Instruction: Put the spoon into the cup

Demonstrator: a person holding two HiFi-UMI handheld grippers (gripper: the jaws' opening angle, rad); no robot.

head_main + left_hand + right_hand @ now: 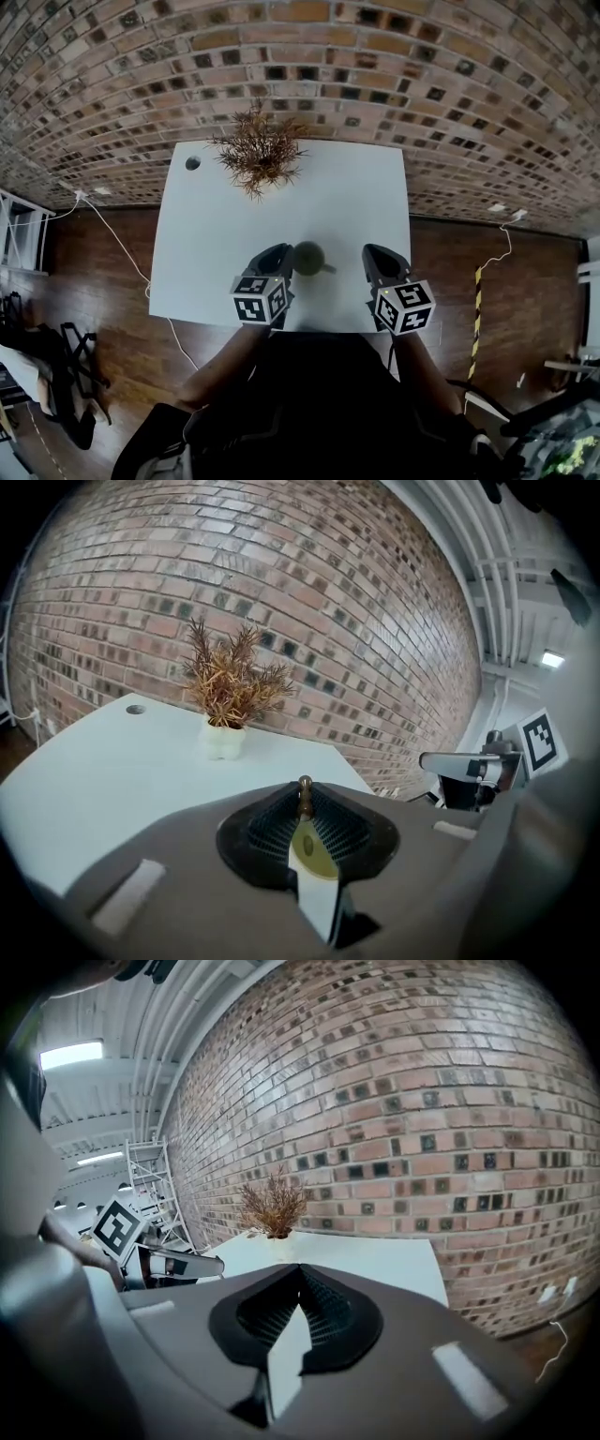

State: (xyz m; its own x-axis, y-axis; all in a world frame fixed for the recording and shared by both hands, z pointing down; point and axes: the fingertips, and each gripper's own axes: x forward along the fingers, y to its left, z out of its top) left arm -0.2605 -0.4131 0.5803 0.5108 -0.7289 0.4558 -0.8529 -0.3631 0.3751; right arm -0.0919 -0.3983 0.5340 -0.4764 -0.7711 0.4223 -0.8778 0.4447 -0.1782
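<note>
A dark green cup (309, 258) with its handle to the right stands on the white table (225, 234), near its front edge. My left gripper (277, 255) hangs just left of the cup, my right gripper (377, 255) further off on the other side. In the left gripper view the left gripper (303, 797) is shut on a spoon (313, 851): a yellowish oval part sits between the pads and a brown knobbed end pokes out past the tips. The right gripper (300, 1277) is shut with nothing in it. Both gripper views hide the cup.
A dried brown plant in a small white pot (258, 153) stands at the table's far edge, with a round cable hole (192, 163) at the far left corner. A brick wall (375, 56) runs behind the table. Cables lie on the wooden floor (103, 253).
</note>
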